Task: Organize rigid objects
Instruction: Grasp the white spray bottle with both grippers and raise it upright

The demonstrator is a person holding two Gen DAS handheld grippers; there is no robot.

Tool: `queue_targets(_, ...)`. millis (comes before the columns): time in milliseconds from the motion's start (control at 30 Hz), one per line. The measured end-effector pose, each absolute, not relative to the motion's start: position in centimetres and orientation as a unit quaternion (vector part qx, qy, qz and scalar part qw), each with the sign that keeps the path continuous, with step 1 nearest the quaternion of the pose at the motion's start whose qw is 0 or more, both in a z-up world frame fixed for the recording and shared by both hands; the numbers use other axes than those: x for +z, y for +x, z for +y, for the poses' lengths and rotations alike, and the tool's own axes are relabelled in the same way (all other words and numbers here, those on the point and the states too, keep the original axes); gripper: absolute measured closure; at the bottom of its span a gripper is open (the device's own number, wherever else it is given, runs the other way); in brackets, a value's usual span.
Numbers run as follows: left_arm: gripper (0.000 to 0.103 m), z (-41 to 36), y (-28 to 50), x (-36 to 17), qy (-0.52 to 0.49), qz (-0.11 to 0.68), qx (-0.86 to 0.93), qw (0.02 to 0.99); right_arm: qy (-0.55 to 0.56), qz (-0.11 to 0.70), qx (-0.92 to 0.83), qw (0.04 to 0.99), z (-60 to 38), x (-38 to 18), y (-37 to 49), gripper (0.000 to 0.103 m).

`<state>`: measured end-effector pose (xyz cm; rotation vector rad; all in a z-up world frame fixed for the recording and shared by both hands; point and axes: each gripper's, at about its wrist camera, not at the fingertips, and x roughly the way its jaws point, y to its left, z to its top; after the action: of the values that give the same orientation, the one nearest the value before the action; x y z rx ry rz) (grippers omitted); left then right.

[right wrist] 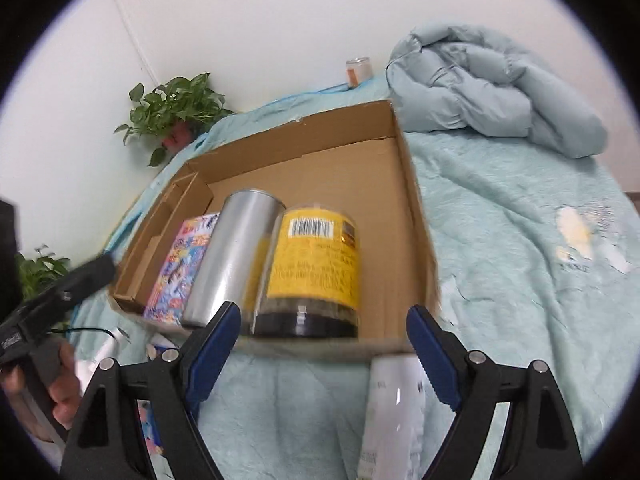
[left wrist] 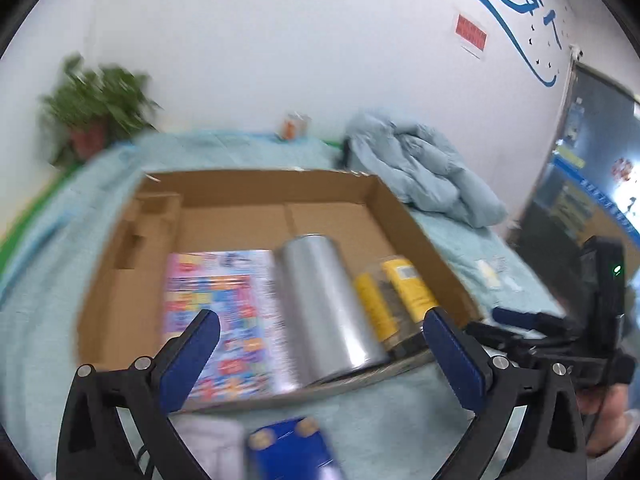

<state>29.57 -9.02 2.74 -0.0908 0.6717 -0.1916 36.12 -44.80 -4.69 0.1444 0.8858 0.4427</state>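
A shallow cardboard box (left wrist: 416,216) (right wrist: 408,184) lies on the bed. In it, side by side, lie a colourful printed box (left wrist: 224,304) (right wrist: 180,268), a silver cylinder (left wrist: 324,304) (right wrist: 232,260) and a clear jar with a yellow label and black lid (left wrist: 396,300) (right wrist: 316,272). My left gripper (left wrist: 320,332) is open and empty, hovering over the box's near edge. My right gripper (right wrist: 324,320) is open and empty, just in front of the jar. A blue object (left wrist: 292,448) lies below the left gripper. A white bottle (right wrist: 392,412) lies below the right gripper.
A light-blue bedspread (right wrist: 520,280) covers the bed. A crumpled blue quilt (left wrist: 420,172) (right wrist: 492,84) lies at the back right. An orange can (right wrist: 358,72) stands by the wall. Potted plants (right wrist: 176,108) (left wrist: 96,112) stand at the left. White items (right wrist: 104,356) lie at the bed's near left.
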Motion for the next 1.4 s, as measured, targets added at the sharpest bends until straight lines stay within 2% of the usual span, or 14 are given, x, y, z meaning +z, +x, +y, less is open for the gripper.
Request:
queue_targets(67, 0.003, -7.9, 27.0, 2.3, -0.035, 0.306, -0.083, 0.948, 0.028, 0.400, 0.200, 0.894, -44.1, -4.6, 34.4, 0.065)
queue_targets(100, 0.033, -7.2, 25.9, 2.0, -0.037, 0.302, -0.078, 0.949, -0.005, 0.392, 0.178, 0.903, -43.5, -4.7, 33.5, 0.087)
queue_targets(133, 0.062, -6.7, 25.2, 1.6, -0.041, 0.308, -0.079, 0.947, -0.024, 0.388, 0.155, 0.908, -43.2, -5.0, 32.9, 0.087)
queue_targets(167, 0.103, -6.2, 25.0, 0.7, -0.051, 0.340, -0.086, 0.935, -0.019, 0.387, 0.154, 0.909, -42.9, -5.2, 32.6, 0.087)
queue_targets(200, 0.100, -5.3, 24.4, 0.2, -0.065, 0.353, -0.085, 0.929, -0.001, 0.390, 0.170, 0.905, -43.0, -5.5, 32.1, 0.084)
queue_targets(233, 0.100, -4.6, 23.9, -0.4, -0.085, 0.361, -0.084, 0.925, 0.012, 0.397, 0.189, 0.898, -43.1, -5.8, 31.8, 0.067)
queue_targets(267, 0.092, -4.2, 23.5, -0.7, -0.089, 0.364, -0.079, 0.924, 0.021, 0.404, 0.205, 0.891, -43.2, -6.1, 31.4, 0.051)
queue_targets(300, 0.059, -4.2, 23.2, -1.0, -0.086, 0.370, -0.067, 0.922, 0.027, 0.407, 0.216, 0.887, -43.3, -6.5, 30.7, 0.022)
queue_targets(333, 0.034, -3.9, 22.7, -1.3, -0.084, 0.375, -0.053, 0.922, 0.028, 0.405, 0.218, 0.888, -43.6, -6.8, 30.1, 0.019)
queue_targets(367, 0.000, -3.8, 22.1, -1.4, -0.085, 0.370, -0.038, 0.924, 0.012, 0.405, 0.203, 0.892, -43.8, -7.0, 29.5, 0.019)
queue_targets(567, 0.001, -4.0, 19.9, -2.3, -0.091, 0.353, -0.025, 0.931, 0.036, 0.464, 0.161, 0.870, -47.4, -9.7, 30.0, 0.024)
queue_targets(633, 0.001, -4.4, 19.4, -2.8, -0.105, 0.356, -0.040, 0.928, 0.036, 0.482, 0.160, 0.860, -47.6, -10.8, 30.2, 0.058)
queue_targets(1100, 0.001, -11.4, 18.5, -3.9, -0.178, 0.432, -0.230, 0.854, -0.069, 0.499, 0.206, 0.839, -45.9, -10.9, 22.3, 0.060)
queue_targets(1400, 0.006, -15.6, 17.9, -6.2, -0.179, 0.475, -0.274, 0.817, -0.046, 0.490, 0.328, 0.806, -43.1, -9.8, 18.5, 0.058)
